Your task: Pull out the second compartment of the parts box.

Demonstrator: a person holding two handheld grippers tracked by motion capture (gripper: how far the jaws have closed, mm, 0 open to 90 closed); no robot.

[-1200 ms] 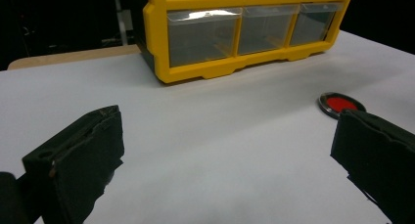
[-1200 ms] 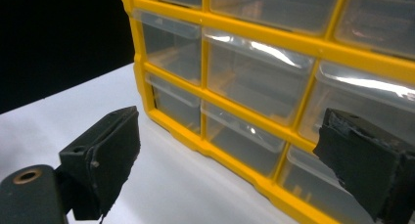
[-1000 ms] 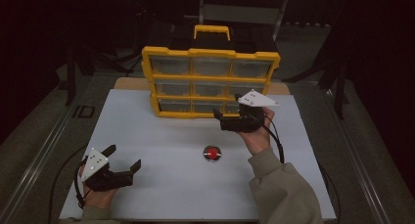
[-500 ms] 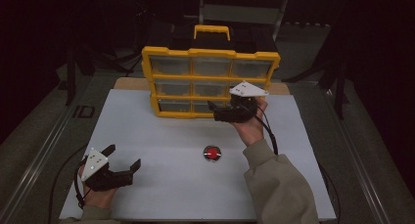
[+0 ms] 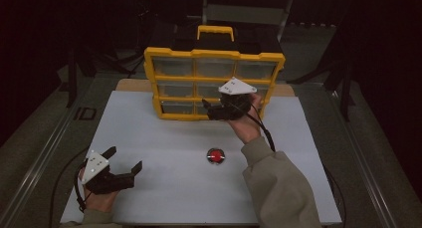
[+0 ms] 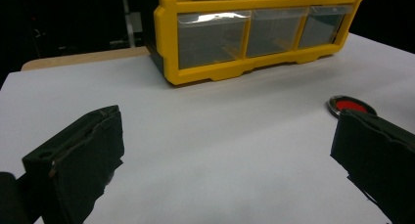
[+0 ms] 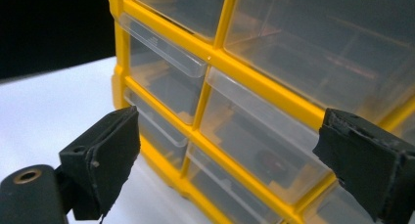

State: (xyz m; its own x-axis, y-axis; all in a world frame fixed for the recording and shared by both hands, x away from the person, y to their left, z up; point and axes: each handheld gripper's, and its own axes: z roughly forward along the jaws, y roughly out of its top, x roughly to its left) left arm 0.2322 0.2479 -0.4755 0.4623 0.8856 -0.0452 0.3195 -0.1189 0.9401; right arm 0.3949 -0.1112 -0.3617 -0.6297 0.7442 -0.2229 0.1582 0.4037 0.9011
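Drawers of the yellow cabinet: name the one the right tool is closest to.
The middle drawer of the middle row of the yellow cabinet. The right tool, open, is raised in front of it; the other drawers lie off to the sides, above or below.

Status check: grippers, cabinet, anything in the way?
Right gripper open, at the drawer cabinet front, nothing held. Left gripper open, low on the table. Drawers look closed. Red disc lies apart, not blocking.

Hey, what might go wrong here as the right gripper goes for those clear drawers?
The right gripper, jaws open, sits close to the yellow drawer cabinet; the clear drawer lips are narrow and may slip. Pulling might drag or tip the cabinet, since the left gripper is far off and not bracing it.
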